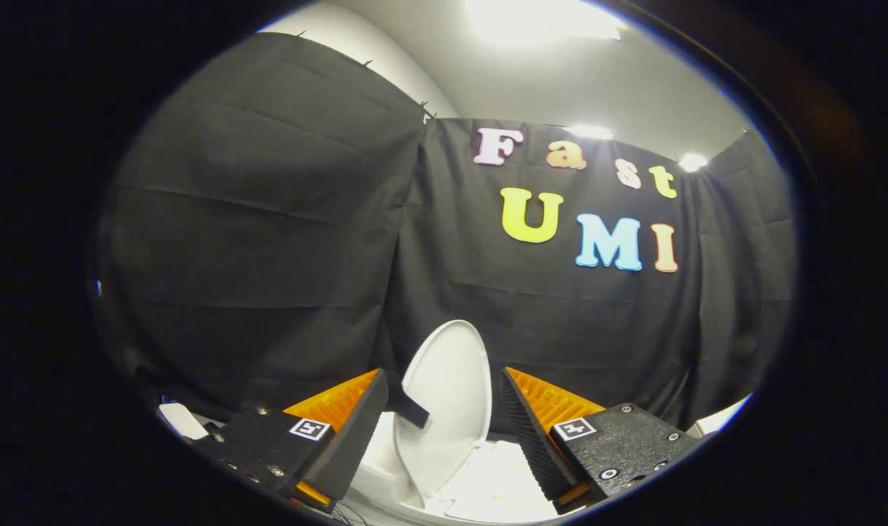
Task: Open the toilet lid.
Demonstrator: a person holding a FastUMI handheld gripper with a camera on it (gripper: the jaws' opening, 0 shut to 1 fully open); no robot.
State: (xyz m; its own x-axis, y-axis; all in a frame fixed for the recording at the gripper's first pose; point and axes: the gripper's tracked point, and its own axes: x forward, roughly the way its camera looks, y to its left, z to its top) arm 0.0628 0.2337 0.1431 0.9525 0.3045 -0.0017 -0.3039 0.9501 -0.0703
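Observation:
The white toilet lid point(447, 394) stands raised, nearly upright and tilted slightly, beyond and between my two fingers. Below it the white toilet body point(487, 486) shows between the fingers. My gripper point(444, 398) is open, its fingers spread wide on either side of the lid without touching it. A dark strap or tab point(413, 410) sticks out from the left finger across the lid's lower left edge.
Black cloth walls point(268, 241) close the booth behind and to the left of the toilet. Bright ceiling lights point(542, 18) shine overhead. A small white object point(183, 421) lies low at the left, beside the left finger.

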